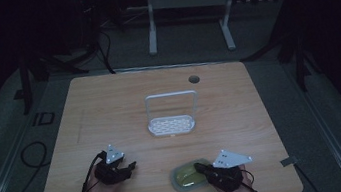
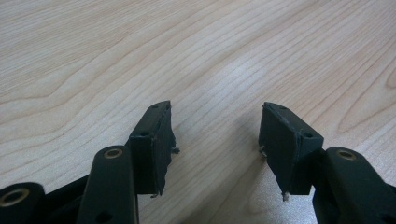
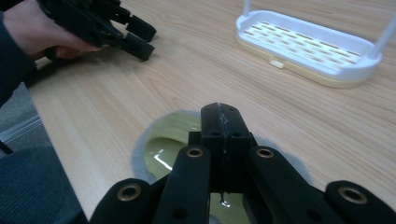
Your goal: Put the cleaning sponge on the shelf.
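A glossy yellow-green oval dish (image 1: 186,176) with a grey rim lies near the table's front edge; it is also in the right gripper view, dish (image 3: 163,144). My right gripper (image 1: 197,165) hovers over it with its jaws pressed together, right gripper (image 3: 219,111), and I see nothing between them. My left gripper (image 1: 132,167) rests low over bare wood at the front left. Its jaws stand apart with nothing between them, left gripper (image 2: 215,107). From the right gripper view it sits at the top left, left gripper (image 3: 144,39), held by a hand.
A white slotted rack (image 1: 171,124) with a tall hoop handle stands mid-table, also seen as rack (image 3: 308,46). The wooden table (image 1: 109,104) has a cable hole (image 1: 194,79) at the back. A white frame (image 1: 188,18) stands on the floor beyond. The room is dim.
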A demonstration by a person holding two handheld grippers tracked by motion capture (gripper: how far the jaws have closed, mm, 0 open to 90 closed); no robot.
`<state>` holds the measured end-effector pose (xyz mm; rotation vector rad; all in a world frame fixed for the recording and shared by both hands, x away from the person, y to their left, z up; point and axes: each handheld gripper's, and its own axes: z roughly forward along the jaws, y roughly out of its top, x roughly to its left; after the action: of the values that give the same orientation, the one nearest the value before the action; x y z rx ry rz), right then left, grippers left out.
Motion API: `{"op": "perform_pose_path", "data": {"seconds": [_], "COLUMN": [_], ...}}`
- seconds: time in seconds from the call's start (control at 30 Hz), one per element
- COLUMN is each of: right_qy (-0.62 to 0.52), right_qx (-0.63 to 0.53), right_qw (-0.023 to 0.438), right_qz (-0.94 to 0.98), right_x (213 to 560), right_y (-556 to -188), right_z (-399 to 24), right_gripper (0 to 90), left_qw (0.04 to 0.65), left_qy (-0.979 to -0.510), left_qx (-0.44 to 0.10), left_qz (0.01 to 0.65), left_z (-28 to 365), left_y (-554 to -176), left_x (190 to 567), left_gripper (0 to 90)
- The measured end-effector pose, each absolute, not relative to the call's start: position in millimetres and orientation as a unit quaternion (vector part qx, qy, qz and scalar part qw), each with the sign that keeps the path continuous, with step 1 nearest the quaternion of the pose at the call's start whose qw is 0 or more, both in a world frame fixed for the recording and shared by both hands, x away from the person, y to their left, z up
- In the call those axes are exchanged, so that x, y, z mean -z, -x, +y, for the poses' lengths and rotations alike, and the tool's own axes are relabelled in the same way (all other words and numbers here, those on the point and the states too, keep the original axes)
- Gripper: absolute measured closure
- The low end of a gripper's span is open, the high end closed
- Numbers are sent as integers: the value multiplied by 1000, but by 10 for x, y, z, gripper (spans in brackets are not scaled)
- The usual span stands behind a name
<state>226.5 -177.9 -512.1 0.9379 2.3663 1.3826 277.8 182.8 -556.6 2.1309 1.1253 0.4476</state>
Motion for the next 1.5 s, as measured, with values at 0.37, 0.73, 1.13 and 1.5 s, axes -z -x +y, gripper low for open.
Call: {"op": "perform_pose_path", "data": {"seconds": [0.37, 0.73, 1.13, 1.5], "right_qy": [-281, -279, -299, -337], "right_qx": [-466, -449, -438, -430], "right_qw": [108, 114, 129, 150], "right_qz": [832, 841, 838, 824], "right_x": [5178, 5245, 5269, 5260], "right_y": [-2157, -2140, -2216, -2314], "right_z": [-1520, -1400, -1359, -1432], "right_gripper": [899, 899, 899, 899], "left_qw": [339, 340, 340, 340], "left_qy": [-818, -818, -818, -818], "left_qx": [-172, -172, -172, -172], "left_qz": [432, 432, 432, 432], "left_z": [1829, 1829, 1830, 1831], "left_y": [-2778, -2777, -2777, -2777], "left_x": [5566, 5568, 5569, 5569], "left_gripper": [447, 447, 448, 447]}}
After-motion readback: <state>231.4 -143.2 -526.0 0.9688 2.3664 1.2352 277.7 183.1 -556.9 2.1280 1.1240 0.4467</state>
